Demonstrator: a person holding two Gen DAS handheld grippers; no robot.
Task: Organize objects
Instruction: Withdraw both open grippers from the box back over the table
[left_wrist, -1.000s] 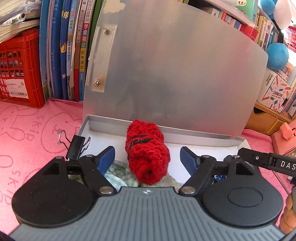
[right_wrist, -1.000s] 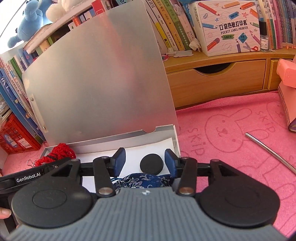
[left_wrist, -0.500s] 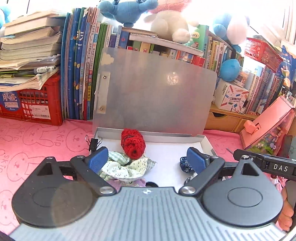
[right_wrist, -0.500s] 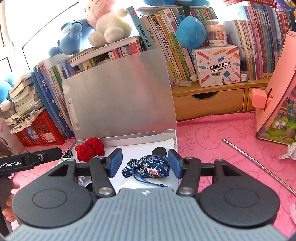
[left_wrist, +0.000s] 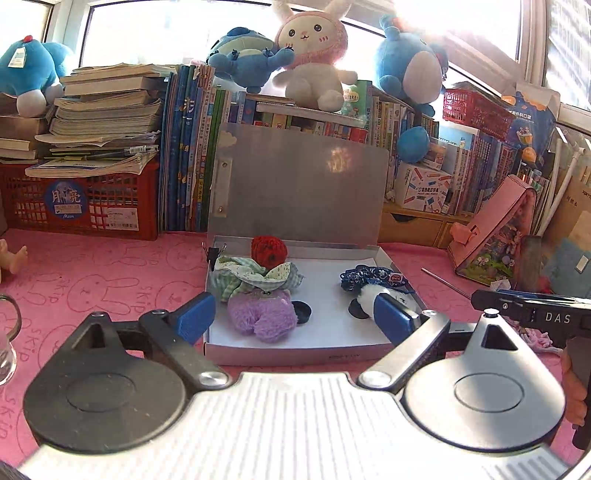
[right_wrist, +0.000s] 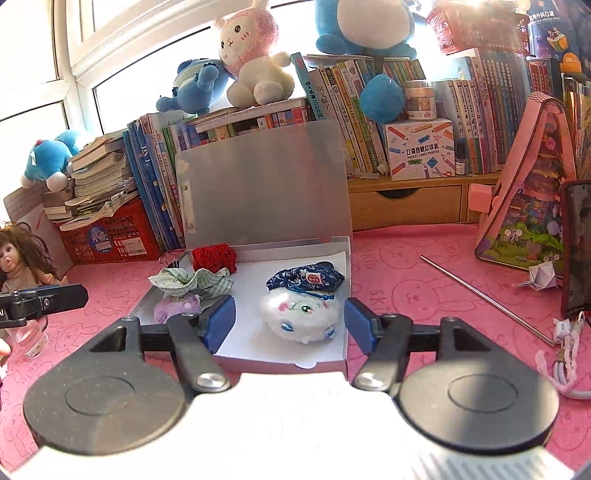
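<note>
I held both grippers, left released and right opening, empty, before the box of toys.

A pink bunny-print tablecloth carries an open silver box, a red crate, a metal rod, a doll, a glass jar and 1 white paper crane.

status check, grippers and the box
Left gripper open, empty. Right gripper opening, empty. Box lid up, soft items inside. Nothing blocking.
</note>
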